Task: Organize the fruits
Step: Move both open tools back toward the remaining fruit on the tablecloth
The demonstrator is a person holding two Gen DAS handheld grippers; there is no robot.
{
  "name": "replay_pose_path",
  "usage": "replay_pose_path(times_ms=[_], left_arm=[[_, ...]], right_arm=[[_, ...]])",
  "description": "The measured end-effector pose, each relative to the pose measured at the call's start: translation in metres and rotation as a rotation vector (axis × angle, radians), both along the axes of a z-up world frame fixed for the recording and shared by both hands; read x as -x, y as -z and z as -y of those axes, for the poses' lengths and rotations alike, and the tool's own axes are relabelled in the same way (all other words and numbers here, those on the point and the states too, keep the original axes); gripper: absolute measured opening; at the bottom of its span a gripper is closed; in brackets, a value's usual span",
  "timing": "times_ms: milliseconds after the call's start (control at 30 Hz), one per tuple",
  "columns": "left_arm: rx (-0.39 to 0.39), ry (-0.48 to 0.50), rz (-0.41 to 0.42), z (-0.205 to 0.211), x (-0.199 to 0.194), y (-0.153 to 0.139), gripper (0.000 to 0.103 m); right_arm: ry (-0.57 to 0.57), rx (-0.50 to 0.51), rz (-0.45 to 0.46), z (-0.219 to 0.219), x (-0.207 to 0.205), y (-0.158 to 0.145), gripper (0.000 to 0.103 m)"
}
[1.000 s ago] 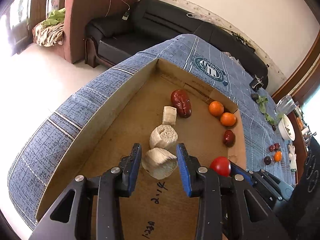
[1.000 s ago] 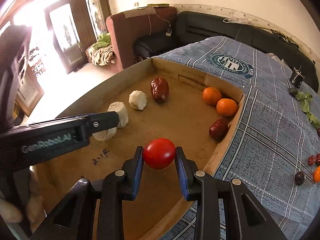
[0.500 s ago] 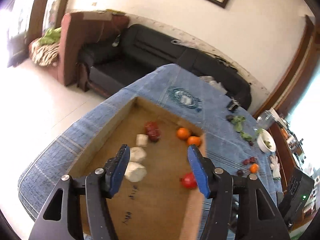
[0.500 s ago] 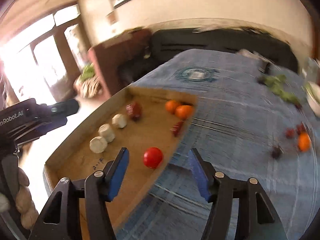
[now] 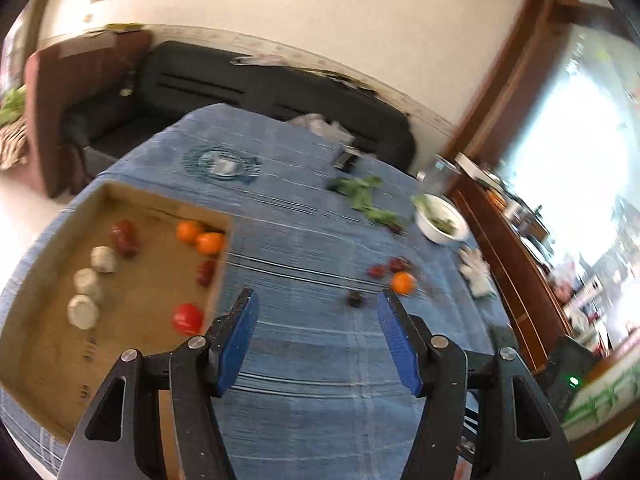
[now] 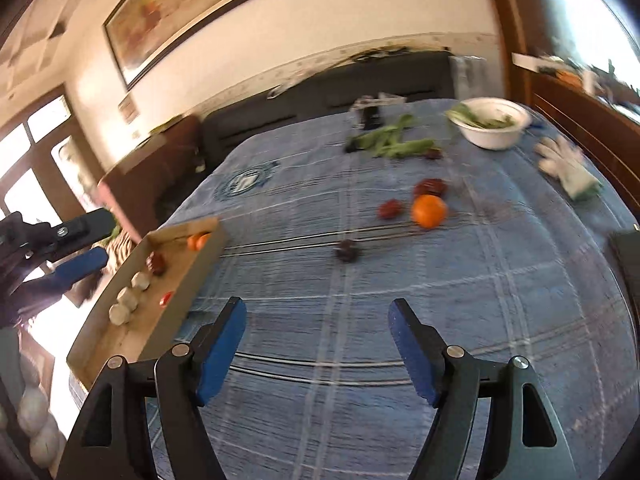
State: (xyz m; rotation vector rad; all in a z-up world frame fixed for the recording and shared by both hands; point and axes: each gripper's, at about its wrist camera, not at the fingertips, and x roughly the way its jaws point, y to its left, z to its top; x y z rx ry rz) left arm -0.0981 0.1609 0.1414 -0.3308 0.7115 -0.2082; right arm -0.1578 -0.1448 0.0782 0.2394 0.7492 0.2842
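Note:
A shallow cardboard box [image 5: 48, 360] [image 6: 184, 276] lies on the left of the blue tablecloth. In it rest a red tomato [image 5: 187, 317], two oranges [image 5: 200, 237], dark red fruits [image 5: 125, 236] and three pale round pieces [image 5: 84, 312]. Loose on the cloth lie an orange [image 5: 403, 282] [image 6: 429, 210], reddish fruits [image 6: 430, 187] and a dark plum [image 5: 355, 298] [image 6: 347, 250]. My left gripper [image 5: 316, 334] hovers open above the cloth right of the box, nothing between its fingers. My right gripper [image 6: 318, 346] is empty, its jaws still opening, short of the loose fruit.
A white bowl [image 6: 490, 122] [image 5: 440, 222] with greens stands at the far right, leafy stems [image 6: 394, 142] beside it. White gloves [image 6: 568, 164] lie near the right edge. A black sofa [image 5: 224, 92] and wooden cabinet [image 5: 516, 264] border the table.
Both grippers let go, the left of a pale piece and the right of the tomato. Both rose and swung right from the box toward the loose fruit.

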Motion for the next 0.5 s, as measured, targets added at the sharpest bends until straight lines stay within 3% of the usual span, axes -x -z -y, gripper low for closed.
replay_pose_path(times_ms=[200,500], left_arm=[[-0.039,0.066,0.032,0.037,0.015,-0.011,0.062],[-0.009,0.062,0.120,0.039,0.065,-0.048,0.067]], right_arm=[[0.025,-0.017,-0.006,0.020,0.012,0.000,0.078],[0.053,-0.016,0.061,0.030,0.058,-0.028,0.078]])
